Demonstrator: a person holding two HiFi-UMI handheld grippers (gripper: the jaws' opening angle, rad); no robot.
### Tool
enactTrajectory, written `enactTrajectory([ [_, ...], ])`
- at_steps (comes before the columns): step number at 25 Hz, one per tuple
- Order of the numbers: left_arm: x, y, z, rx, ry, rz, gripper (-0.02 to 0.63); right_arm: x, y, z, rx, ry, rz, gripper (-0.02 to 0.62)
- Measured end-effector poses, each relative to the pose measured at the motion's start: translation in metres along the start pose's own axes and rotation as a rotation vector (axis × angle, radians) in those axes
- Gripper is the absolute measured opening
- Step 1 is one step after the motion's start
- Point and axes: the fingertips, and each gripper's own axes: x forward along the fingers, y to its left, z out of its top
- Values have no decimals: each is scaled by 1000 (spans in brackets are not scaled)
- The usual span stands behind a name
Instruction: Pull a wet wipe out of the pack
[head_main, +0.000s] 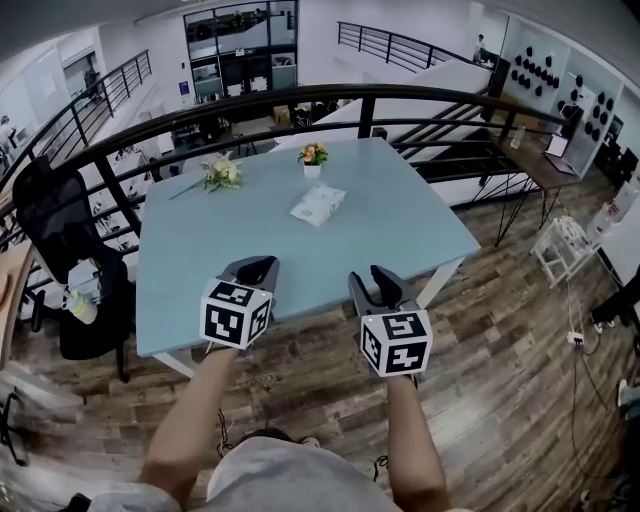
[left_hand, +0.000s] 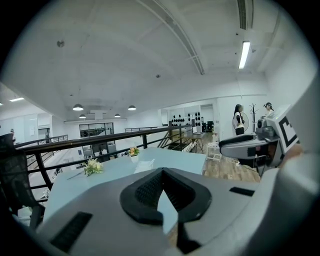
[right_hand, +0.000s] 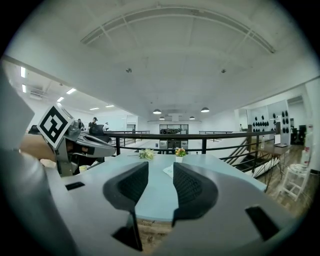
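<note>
Left gripper (left_hand: 161, 171): jaws drawn together, tips meeting at the far end, nothing between them. Only a sliver of the table (left_hand: 75, 182) shows through the gap behind the tips.

Right gripper (right_hand: 160, 167): jaws apart, gap clear. Nothing gripped, just tabletop seen through it.

Wet wipe pack (head_main: 318, 203): lying flat on the light blue table (head_main: 400, 230), about mid-table, well ahead of both grippers and touched by neither. From the head view it sits roughly between the lines of the two grippers. In the left gripper view the pack (left_hand: 144, 165) shows just above and left of the closed tips. In the right gripper view the pack (right_hand: 169, 171) peeks out in the gap, close against the inner edge of the right-hand jaw.

Pose: left gripper (head_main: 262, 264) and right gripper (head_main: 368, 276) are side by side over the table's near edge. Both point across the table, tilted slightly down, marker cubes toward the person. Bare forearms reach in from the bottom of the head view.

Beyond the pack: small flower pot (head_main: 313, 155), loose bouquet (head_main: 222, 172), black railing (head_main: 180, 120).
</note>
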Motion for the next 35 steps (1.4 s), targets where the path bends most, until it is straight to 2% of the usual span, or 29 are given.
enactTrajectory([
  [16, 19, 24, -10, -29, 10, 35, -6, 32, -11, -5, 30, 14, 40, 264],
  [35, 114, 106, -3, -55, 34, 44, -6, 157, -51, 4, 55, 46, 24, 281],
])
